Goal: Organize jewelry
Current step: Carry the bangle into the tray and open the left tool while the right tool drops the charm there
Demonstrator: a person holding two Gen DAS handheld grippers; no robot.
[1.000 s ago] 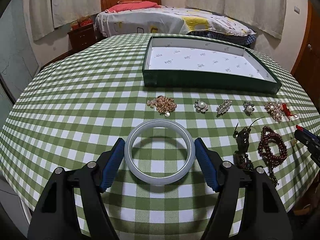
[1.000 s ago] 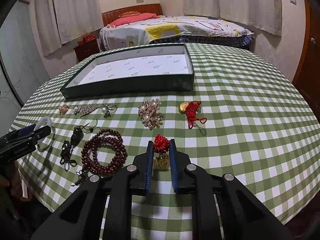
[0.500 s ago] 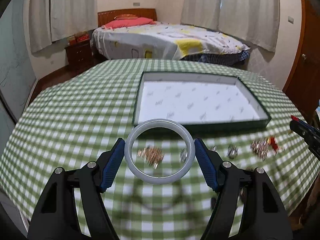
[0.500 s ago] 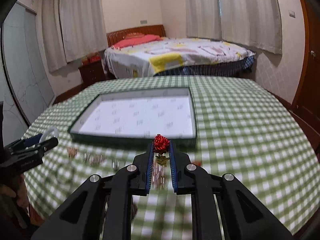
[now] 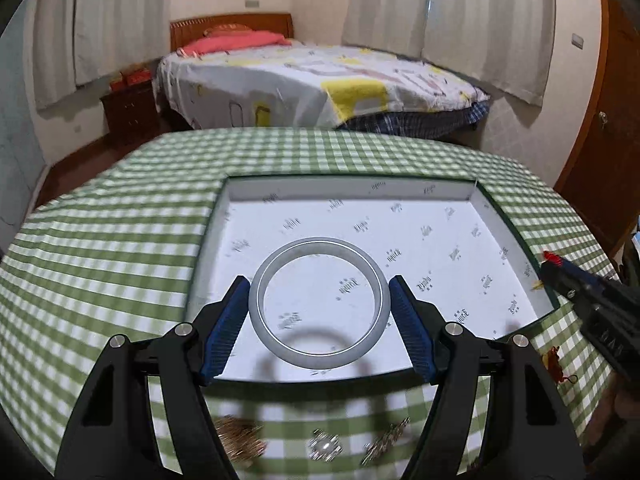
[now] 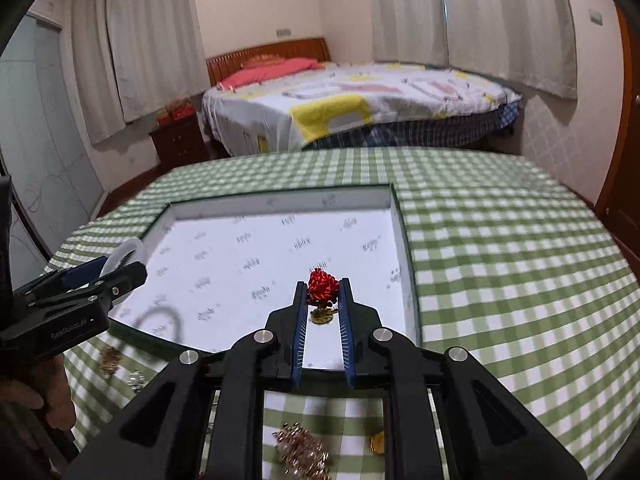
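My left gripper (image 5: 319, 304) is shut on a pale jade bangle (image 5: 264, 308), held flat above the near left part of the white-lined green tray (image 5: 352, 188). My right gripper (image 6: 323, 296) is shut on a red knot charm (image 6: 322, 286) with a gold pendant (image 6: 322, 316) hanging under it, above the tray's (image 6: 280, 196) near right part. The left gripper with the bangle (image 6: 126, 254) shows at the left of the right wrist view. The right gripper (image 5: 560, 270) shows at the right edge of the left wrist view.
The tray lies on a round table with a green checked cloth (image 5: 100, 248). Several brooches and a gold chain (image 5: 240, 440) lie in front of the tray. More brooches (image 6: 300, 452) and a gold coin (image 6: 376, 442) lie below the right gripper. A bed stands behind the table.
Both grippers have lifted their pieces off the cloth and moved forward. They now hang over the tray instead of over the row of jewelry.
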